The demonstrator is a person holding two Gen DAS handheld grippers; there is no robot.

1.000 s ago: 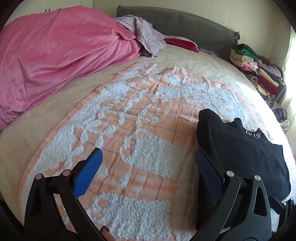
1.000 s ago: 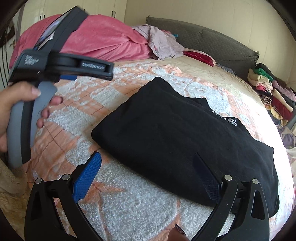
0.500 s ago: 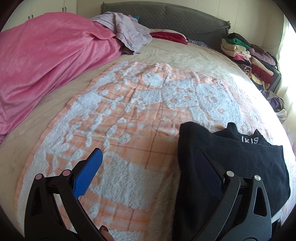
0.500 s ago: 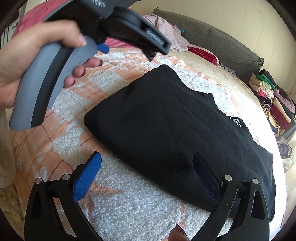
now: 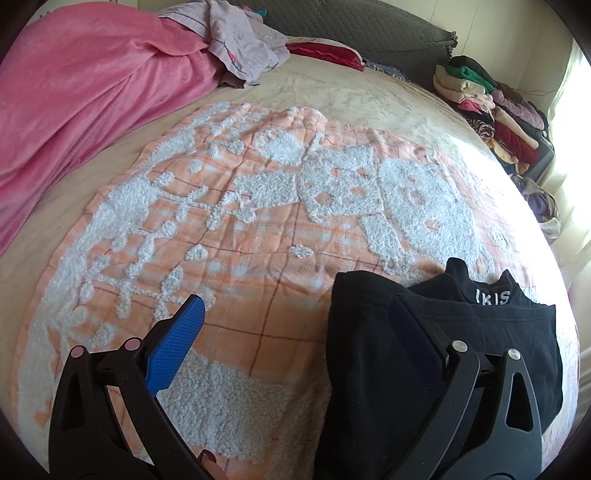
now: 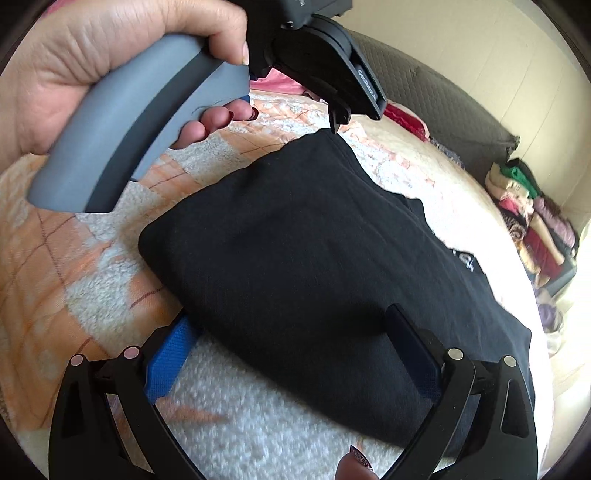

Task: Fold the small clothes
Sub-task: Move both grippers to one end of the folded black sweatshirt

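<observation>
A folded black garment point(image 6: 314, 266) with white lettering at its collar lies on an orange and white fluffy blanket point(image 5: 240, 229) spread over the bed. My left gripper point(image 5: 295, 332) is open above the blanket, its right finger over the garment's point(image 5: 369, 362) left edge. My right gripper point(image 6: 291, 343) is open low at the garment's near edge, its fingers straddling the cloth with nothing clamped. In the right wrist view a hand point(image 6: 92, 62) holds the left gripper's grey handle above the garment's far corner.
A pink blanket point(image 5: 81, 92) is heaped at the far left with a pale lilac garment point(image 5: 243, 44) on it. A grey headboard cushion point(image 5: 351, 29) runs along the back. Folded clothes point(image 5: 491, 107) are stacked at the far right.
The left gripper has swung right and closer to the garment; the hand holding it now looms large in the right wrist view. The right gripper has moved forward onto the garment's near edge.
</observation>
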